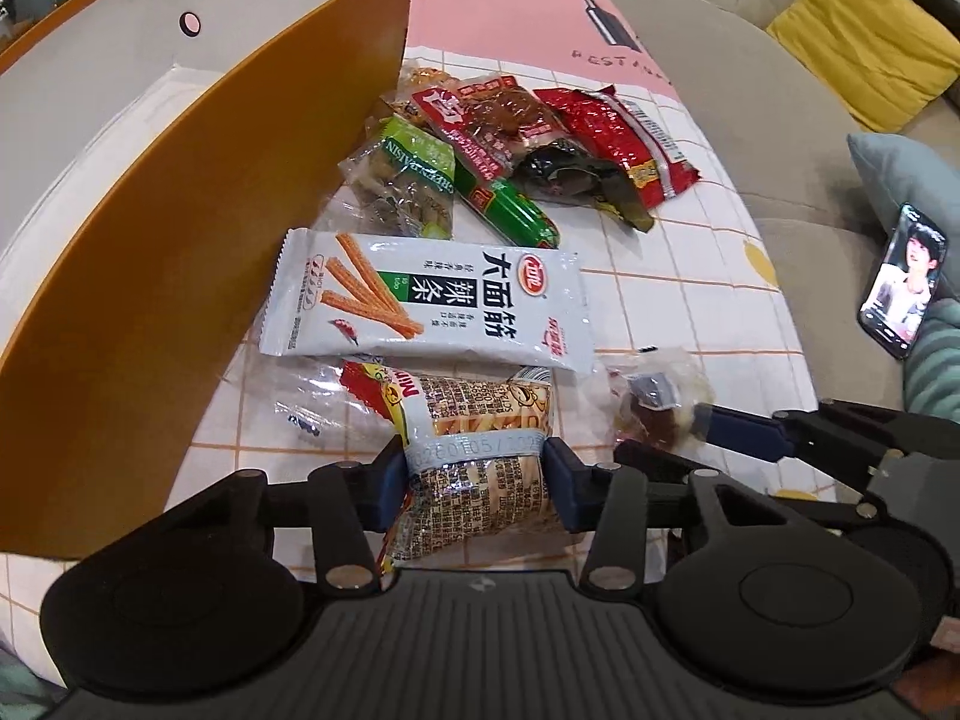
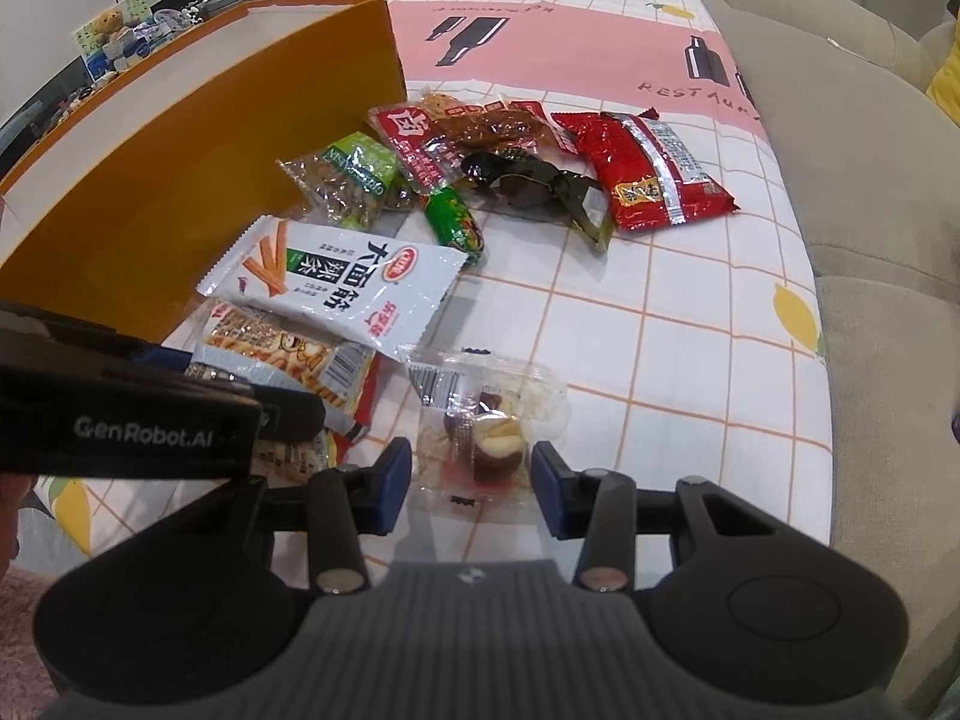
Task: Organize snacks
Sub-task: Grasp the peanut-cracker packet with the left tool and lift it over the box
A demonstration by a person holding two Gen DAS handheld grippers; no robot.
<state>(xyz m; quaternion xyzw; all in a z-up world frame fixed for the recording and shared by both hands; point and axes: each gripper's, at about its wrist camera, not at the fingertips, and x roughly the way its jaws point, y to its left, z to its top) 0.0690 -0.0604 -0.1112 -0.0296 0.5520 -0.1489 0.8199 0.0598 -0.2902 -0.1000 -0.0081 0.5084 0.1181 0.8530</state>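
Pickup step. Left tool [image 1: 474, 483] clamped on cracker packet [image 1: 480, 420] beside orange box [image 1: 198, 276]; right tool [image 2: 471, 483] apart, straddling clear candy pack [image 2: 486, 420]. Next: lift into box.

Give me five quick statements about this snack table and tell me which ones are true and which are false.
1. The left gripper is closed on a biscuit packet. True.
2. The orange box already holds several snacks. False: the part of its inside that shows is bare white.
3. A white spicy-strip packet lies just beyond the biscuit packet. True.
4. The right gripper is lifting the red packet. False: its fingers flank a clear date packet on the tablecloth.
5. A phone with a lit screen leans by the sofa cushions. True.
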